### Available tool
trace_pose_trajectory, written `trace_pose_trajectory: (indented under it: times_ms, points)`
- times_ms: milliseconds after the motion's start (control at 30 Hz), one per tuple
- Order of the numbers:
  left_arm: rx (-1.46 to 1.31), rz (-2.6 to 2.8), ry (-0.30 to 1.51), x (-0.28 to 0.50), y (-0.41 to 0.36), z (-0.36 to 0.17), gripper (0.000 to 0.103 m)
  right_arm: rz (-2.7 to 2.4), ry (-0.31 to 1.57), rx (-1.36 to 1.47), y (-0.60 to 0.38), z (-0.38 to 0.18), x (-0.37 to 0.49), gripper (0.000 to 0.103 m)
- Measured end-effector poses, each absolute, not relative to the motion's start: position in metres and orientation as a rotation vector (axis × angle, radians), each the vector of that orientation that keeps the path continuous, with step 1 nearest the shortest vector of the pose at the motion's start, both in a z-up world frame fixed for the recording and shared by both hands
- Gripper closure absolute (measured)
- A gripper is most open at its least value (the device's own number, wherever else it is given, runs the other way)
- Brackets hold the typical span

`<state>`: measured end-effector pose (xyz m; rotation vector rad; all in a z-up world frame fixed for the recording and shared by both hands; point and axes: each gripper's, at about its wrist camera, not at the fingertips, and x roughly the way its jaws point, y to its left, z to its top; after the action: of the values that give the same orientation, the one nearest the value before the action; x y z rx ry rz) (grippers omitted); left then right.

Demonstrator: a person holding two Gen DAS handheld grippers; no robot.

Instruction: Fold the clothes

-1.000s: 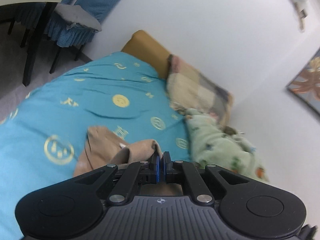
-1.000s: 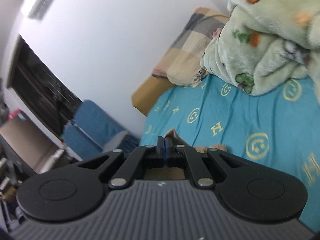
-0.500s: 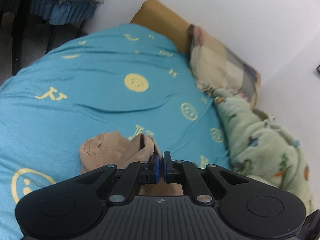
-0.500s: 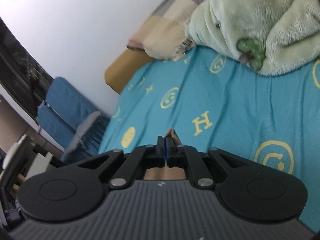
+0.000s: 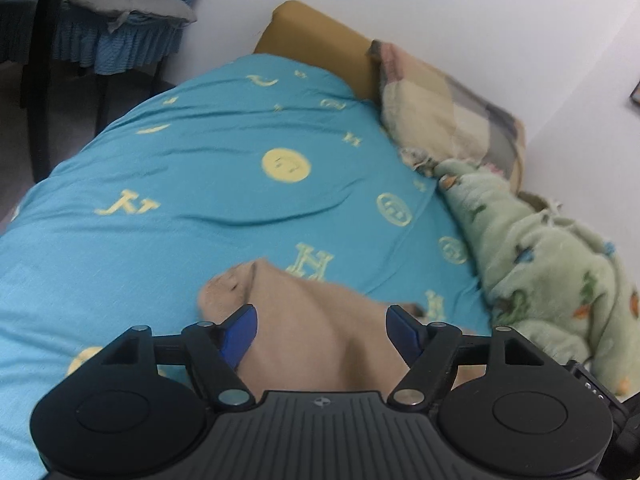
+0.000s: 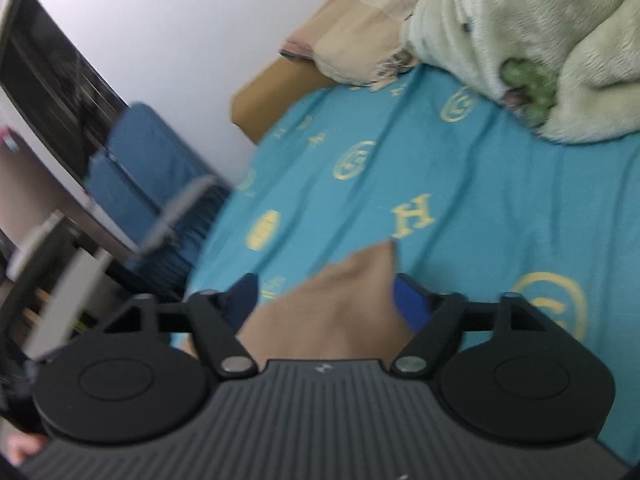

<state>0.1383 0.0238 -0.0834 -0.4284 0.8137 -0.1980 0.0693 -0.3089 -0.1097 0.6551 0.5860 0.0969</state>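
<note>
The tan garment (image 5: 320,320) lies on the teal bedsheet (image 5: 200,200), slack between the opening jaws of the left gripper (image 5: 322,330) and right gripper (image 6: 324,300), neither pinching it; light and limp, it seems best taken by its edge corners.

A right gripper (image 6: 324,294) low in view, its jaws opening around a tan garment (image 6: 340,300) lying on a turquoise bedsheet (image 6: 480,200) with yellow symbols. A pale green blanket (image 6: 540,40) lies at one o'clock, a blue chair (image 6: 132,168) at nine o'clock.
</note>
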Motion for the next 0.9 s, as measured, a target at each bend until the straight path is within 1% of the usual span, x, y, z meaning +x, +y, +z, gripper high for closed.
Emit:
trace_pose_trajectory:
  times_ms: [33, 100, 133, 167, 200, 233, 267, 300, 500, 567, 633, 700, 733, 767, 800, 833, 867, 900]
  points:
    - [-0.418, -0.175, 0.822, 0.138, 0.023, -0.087, 0.032, 0.079, 0.6, 0.633, -0.308, -0.113, 0.069, 0.039]
    - [-0.412, -0.153, 0.834, 0.139, 0.024, -0.094, 0.034, 0.057, 0.639, 0.622, -0.308, -0.124, 0.071, 0.057]
    - [-0.406, -0.143, 0.835, 0.139, 0.025, -0.097, 0.038, 0.055, 0.658, 0.618, -0.306, -0.129, 0.072, 0.061]
    - [-0.399, -0.131, 0.834, 0.139, 0.025, -0.1, 0.044, 0.059, 0.673, 0.608, -0.304, -0.133, 0.073, 0.07]
    - [-0.391, -0.119, 0.833, 0.14, 0.026, -0.103, 0.059, 0.062, 0.672, 0.596, -0.301, -0.135, 0.073, 0.084]
    - [-0.389, -0.104, 0.824, 0.139, 0.027, -0.104, 0.079, 0.064, 0.657, 0.581, -0.299, -0.134, 0.072, 0.091]
    - [-0.389, -0.088, 0.81, 0.137, 0.029, -0.104, 0.092, 0.065, 0.64, 0.565, -0.296, -0.132, 0.072, 0.094]
    - [-0.397, -0.08, 0.794, 0.135, 0.031, -0.103, 0.096, 0.066, 0.624, 0.55, -0.293, -0.131, 0.071, 0.095]
    - [-0.382, -0.098, 0.654, 0.122, 0.029, -0.071, 0.096, 0.099, 0.464, 0.438, -0.277, -0.1, 0.065, 0.096]
    - [-0.372, -0.086, 0.645, 0.13, 0.028, -0.073, 0.096, 0.097, 0.444, 0.424, -0.275, -0.1, 0.075, 0.096]
    - [-0.368, -0.077, 0.679, 0.14, 0.029, -0.082, 0.096, 0.082, 0.467, 0.426, -0.277, -0.109, 0.091, 0.096]
    - [-0.363, -0.069, 0.722, 0.15, 0.029, -0.092, 0.095, 0.059, 0.528, 0.442, -0.28, -0.122, 0.103, 0.093]
    - [-0.361, -0.065, 0.743, 0.155, 0.029, -0.097, 0.091, 0.052, 0.561, 0.456, -0.283, -0.129, 0.107, 0.093]
    - [-0.369, -0.06, 0.76, 0.158, 0.03, -0.099, 0.089, 0.047, 0.575, 0.465, -0.284, -0.13, 0.107, 0.09]
    - [-0.38, -0.065, 0.777, 0.158, 0.031, -0.098, 0.077, 0.042, 0.588, 0.473, -0.286, -0.132, 0.107, 0.08]
    - [-0.382, -0.077, 0.793, 0.159, 0.03, -0.096, 0.062, 0.038, 0.6, 0.482, -0.287, -0.133, 0.107, 0.071]
    - [-0.378, -0.092, 0.806, 0.159, 0.029, -0.093, 0.058, 0.039, 0.577, 0.468, -0.285, -0.129, 0.104, 0.047]
    - [-0.368, -0.104, 0.8, 0.156, 0.028, -0.089, 0.053, 0.041, 0.551, 0.452, -0.283, -0.125, 0.101, 0.027]
